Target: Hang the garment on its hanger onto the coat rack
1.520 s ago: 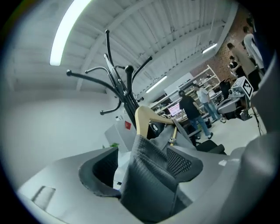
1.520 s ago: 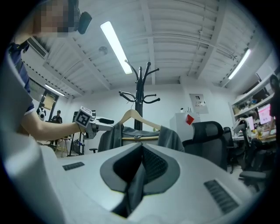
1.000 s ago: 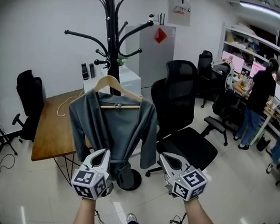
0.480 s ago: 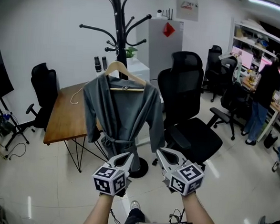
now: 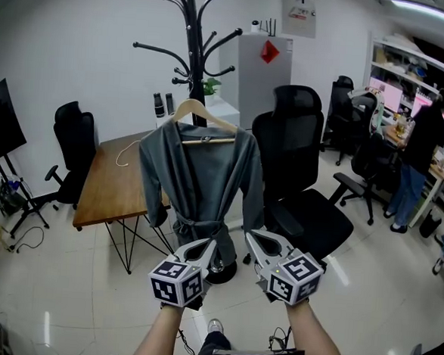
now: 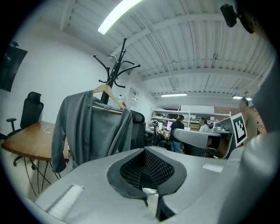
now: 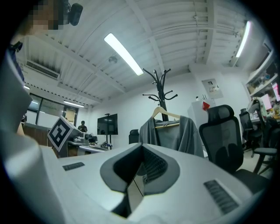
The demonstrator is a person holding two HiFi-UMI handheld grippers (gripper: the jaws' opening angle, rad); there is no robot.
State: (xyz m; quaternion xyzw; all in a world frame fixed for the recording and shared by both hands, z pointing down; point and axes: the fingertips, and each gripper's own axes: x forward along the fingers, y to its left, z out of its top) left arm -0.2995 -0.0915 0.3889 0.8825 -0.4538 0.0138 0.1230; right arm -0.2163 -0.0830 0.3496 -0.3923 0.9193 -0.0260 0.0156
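we hold both grippers low and side by side, tips pointing ahead. left gripper [image 5: 209,245] is closed tight with nothing between the jaws. right gripper [image 5: 253,237] is also closed and empty, its jaws meeting in a line in the right gripper view. the grey garment [image 5: 203,175] hangs ahead of and above both grippers, well apart from them, on a wooden hanger [image 5: 204,117]. the hanger hook sits up against the black rack [image 5: 192,34]; we cannot tell which peg. the garment's belt is tied at the waist and its sleeves hang down. its hem ends just beyond the left gripper tips in the head view. a wooden counter [image 5: 109,191] is ahead and left of the left gripper, behind the garment. a black chair [image 5: 299,152] is ahead of the right gripper. a person [image 5: 419,153] stands far right of the right gripper.
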